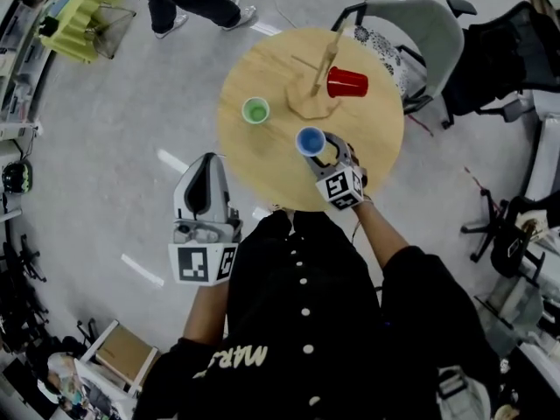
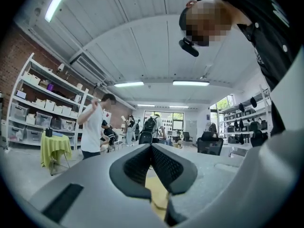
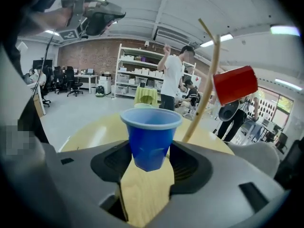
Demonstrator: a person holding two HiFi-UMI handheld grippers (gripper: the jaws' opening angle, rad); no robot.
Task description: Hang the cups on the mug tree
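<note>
Head view: right gripper (image 1: 325,151) clamps blue cup (image 1: 309,140) at centre over the table (image 1: 262,169); red cup (image 1: 347,82) hangs on the mug tree (image 1: 317,84) (green cup (image 1: 255,110) stands left). Left gripper view: left gripper (image 2: 152,148) jaws together, empty. Right gripper view: pads press the blue cup's sides.

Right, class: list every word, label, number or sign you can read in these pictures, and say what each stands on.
"MAR": pale letters on the person's black top, upside down; the rest is unclear.
Square marker patterns, no words: cube on the left claw, cube on the right claw.
Blue cup, red cup, green cup: no print visible.
Shelf boxes: too small to read.
</note>
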